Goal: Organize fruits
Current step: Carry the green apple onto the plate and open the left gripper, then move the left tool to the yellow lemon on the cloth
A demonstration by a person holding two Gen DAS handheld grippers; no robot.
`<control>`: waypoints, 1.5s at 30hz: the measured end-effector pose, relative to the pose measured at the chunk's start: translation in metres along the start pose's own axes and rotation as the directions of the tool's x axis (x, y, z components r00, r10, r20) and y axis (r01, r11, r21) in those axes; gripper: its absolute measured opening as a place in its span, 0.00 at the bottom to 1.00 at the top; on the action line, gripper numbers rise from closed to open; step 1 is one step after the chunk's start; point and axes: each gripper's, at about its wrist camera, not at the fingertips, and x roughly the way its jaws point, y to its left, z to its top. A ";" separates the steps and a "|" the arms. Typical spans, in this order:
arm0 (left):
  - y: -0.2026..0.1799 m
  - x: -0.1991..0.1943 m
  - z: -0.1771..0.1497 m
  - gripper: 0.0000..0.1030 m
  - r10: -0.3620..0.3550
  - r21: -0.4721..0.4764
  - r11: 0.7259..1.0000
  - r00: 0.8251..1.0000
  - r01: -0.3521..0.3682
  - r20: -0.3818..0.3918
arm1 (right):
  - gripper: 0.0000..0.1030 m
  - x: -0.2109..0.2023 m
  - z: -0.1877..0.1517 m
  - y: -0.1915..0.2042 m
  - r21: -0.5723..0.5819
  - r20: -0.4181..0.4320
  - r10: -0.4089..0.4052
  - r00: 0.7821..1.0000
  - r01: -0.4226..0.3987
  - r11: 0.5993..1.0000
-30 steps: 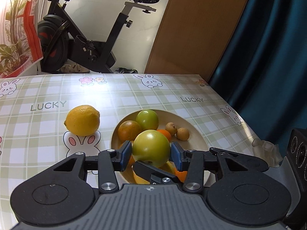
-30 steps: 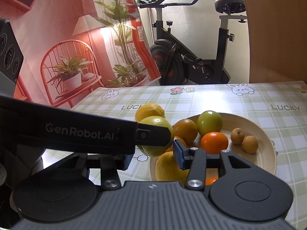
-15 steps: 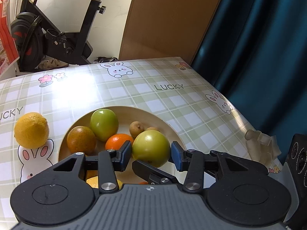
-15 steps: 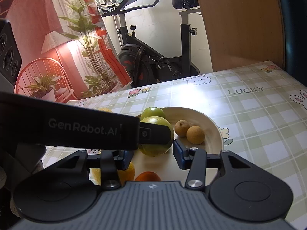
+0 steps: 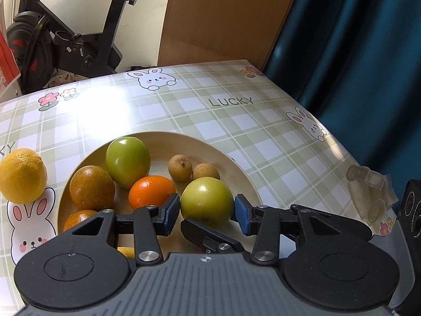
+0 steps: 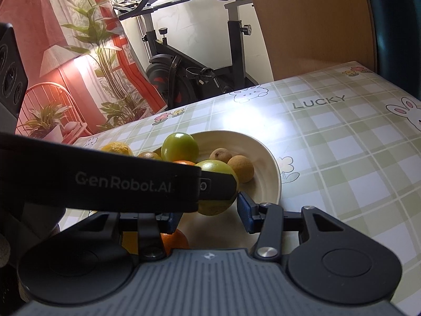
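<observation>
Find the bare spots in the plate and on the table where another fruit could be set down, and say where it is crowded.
Free: the plate's right side past the two small brown fruits; the tablecloth behind the plate, up to the LUCKY print. Crowded: the plate's left half, packed with green fruit and oranges; a lemon borders it.

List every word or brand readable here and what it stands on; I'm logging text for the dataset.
"LUCKY": printed on the checked tablecloth, near its far edge.
"GenRobot.AI": on the black body of the left tongs, seen in the right wrist view.
"KY": cut-off end of another print at the tablecloth's left edge.
No other text is visible.
</observation>
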 end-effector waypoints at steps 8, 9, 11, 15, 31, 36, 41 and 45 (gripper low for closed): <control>0.003 0.001 -0.003 0.46 -0.004 -0.013 1.000 1.000 0.003 -0.015 | 0.47 0.000 0.000 0.001 -0.009 0.005 -0.011 1.000 0.011 1.000; 0.003 0.000 -0.003 0.47 -0.002 -0.014 1.000 1.000 0.002 -0.016 | 0.47 0.000 0.000 0.002 -0.010 0.006 -0.012 1.000 0.012 1.000; 0.003 -0.001 -0.003 0.48 -0.001 -0.018 1.000 1.000 0.001 -0.015 | 0.47 0.000 0.000 0.003 -0.015 0.007 -0.015 1.000 0.015 1.000; 0.002 -0.004 -0.002 0.48 -0.005 -0.022 1.000 1.000 0.005 -0.011 | 0.47 -0.001 0.002 0.004 -0.028 0.009 -0.018 1.000 0.018 0.999; 0.013 -0.049 0.005 0.61 0.004 -0.037 0.999 0.997 -0.001 0.082 | 0.53 -0.015 0.008 0.023 -0.126 0.051 -0.047 0.998 0.053 0.991; 0.037 -0.077 0.010 0.63 0.023 -0.064 0.998 0.991 -0.014 0.135 | 0.53 -0.018 0.014 0.035 -0.159 0.065 -0.026 0.998 0.036 0.987; 0.065 -0.104 0.015 0.63 0.076 -0.067 0.996 0.982 -0.065 0.175 | 0.53 -0.011 0.023 0.057 -0.209 0.066 0.012 0.998 0.002 0.978; 0.095 -0.121 0.019 0.63 0.118 -0.102 0.990 0.972 -0.099 0.202 | 0.53 0.000 0.033 0.073 -0.237 0.056 0.042 0.998 -0.028 0.971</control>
